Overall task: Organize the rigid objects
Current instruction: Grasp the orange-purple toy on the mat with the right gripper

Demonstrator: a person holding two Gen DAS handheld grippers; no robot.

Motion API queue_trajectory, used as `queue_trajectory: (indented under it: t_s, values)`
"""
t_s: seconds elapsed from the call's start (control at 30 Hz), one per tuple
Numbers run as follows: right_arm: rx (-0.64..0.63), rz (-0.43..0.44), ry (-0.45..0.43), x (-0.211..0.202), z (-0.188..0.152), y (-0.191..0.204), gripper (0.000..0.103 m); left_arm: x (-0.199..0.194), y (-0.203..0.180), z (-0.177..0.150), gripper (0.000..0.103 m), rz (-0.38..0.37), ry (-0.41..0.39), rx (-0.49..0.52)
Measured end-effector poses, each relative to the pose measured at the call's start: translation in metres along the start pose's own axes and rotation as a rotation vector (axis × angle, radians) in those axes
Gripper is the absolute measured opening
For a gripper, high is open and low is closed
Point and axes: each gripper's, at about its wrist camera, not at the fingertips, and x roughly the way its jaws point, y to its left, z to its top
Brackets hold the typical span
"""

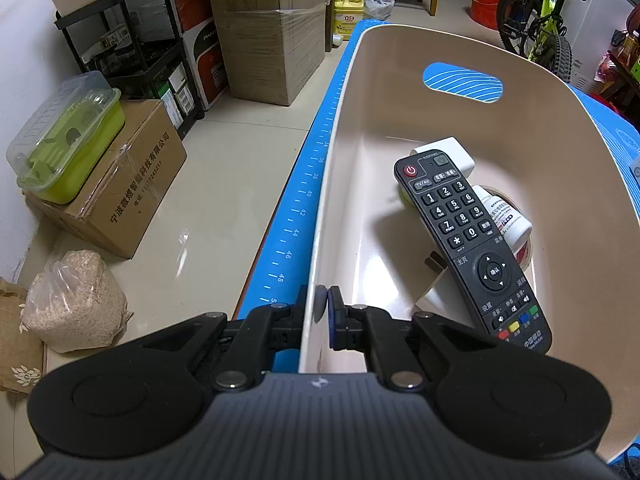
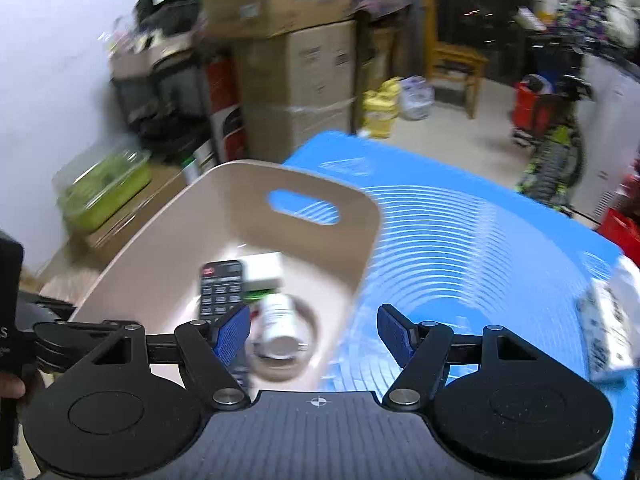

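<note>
Left gripper (image 1: 322,308): jaws together, clamped on the near wall of the beige plastic bin with cut-out handle (image 1: 344,128); one pad sits outside the wall, the other inside. Judged function: steadying the bin.

Right gripper (image 2: 314,334): jaws apart, nothing between the blue pads. It hangs above the bin's near right corner, over the blue ruled table mat (image 2: 460,232). The right wrist view is motion-blurred.

Bin contents, near to far:
- long black remote control with numbered keys (image 1: 468,240), lying slantwise on top of the other items
- white labelled plastic bottle (image 1: 506,216), on its side just beside the remote
- tape roll (image 1: 524,252), under the bottle and largely hidden
- white box-shaped block (image 1: 448,152), partly under the remote's far end

Status: at least four rigid items are stowed, the remote uppermost.

Remaining: one white printed packet (image 2: 608,320) lies on the mat at the right edge, well apart from the bin; blur prevents identification. Judged as the likely next item. The mat's far part shows no other loose items
</note>
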Motion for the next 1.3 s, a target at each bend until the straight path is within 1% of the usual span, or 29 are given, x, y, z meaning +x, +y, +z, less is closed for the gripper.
queue_trajectory:
  t_s: [0.1, 0.17, 0.27, 0.47, 0.6, 0.8, 0.87, 0.93, 1.03, 1.13, 1.3]
  values:
    - [0.040, -0.043, 0.009, -0.004, -0.018, -0.022, 0.076, 0.000, 0.000, 0.000, 0.010, 0.001, 0.000, 0.001]
    - [0.075, -0.075, 0.049, 0.000, -0.036, -0.036, 0.076, 0.000, 0.000, 0.000, 0.010, 0.002, 0.000, 0.001]
    - [0.099, -0.094, 0.115, 0.010, -0.063, -0.050, 0.076, 0.000, 0.000, 0.000, 0.010, 0.001, 0.000, 0.000]
    - [0.083, -0.113, 0.226, 0.031, -0.111, -0.050, 0.075, 0.000, 0.000, 0.000, 0.010, 0.001, 0.000, 0.000]
    - [0.062, -0.122, 0.258, 0.041, -0.125, -0.044, 0.073, 0.000, 0.001, 0.000, 0.010, 0.001, 0.002, 0.002]
    - [0.083, -0.102, 0.283, 0.051, -0.135, -0.042, 0.063, 0.000, 0.001, 0.000, 0.010, 0.001, 0.002, 0.000]
    - [0.070, -0.085, 0.286, 0.052, -0.136, -0.040, 0.046, 0.000, 0.001, 0.000, 0.010, 0.001, 0.002, 0.001]
    - [0.039, -0.099, 0.283, 0.052, -0.136, -0.034, 0.046, 0.000, 0.001, 0.000, 0.010, 0.001, 0.002, 0.001]
    - [0.055, -0.105, 0.252, 0.047, -0.130, -0.034, 0.046, 0.000, 0.001, 0.000, 0.010, 0.001, 0.002, 0.001]
    - [0.065, -0.130, 0.174, 0.033, -0.115, -0.033, 0.046, 0.000, 0.001, 0.000, 0.010, 0.001, 0.002, 0.001]
    - [0.025, -0.159, -0.009, 0.003, -0.066, -0.023, 0.046, 0.000, 0.001, 0.000, 0.010, 0.001, 0.002, 0.001]
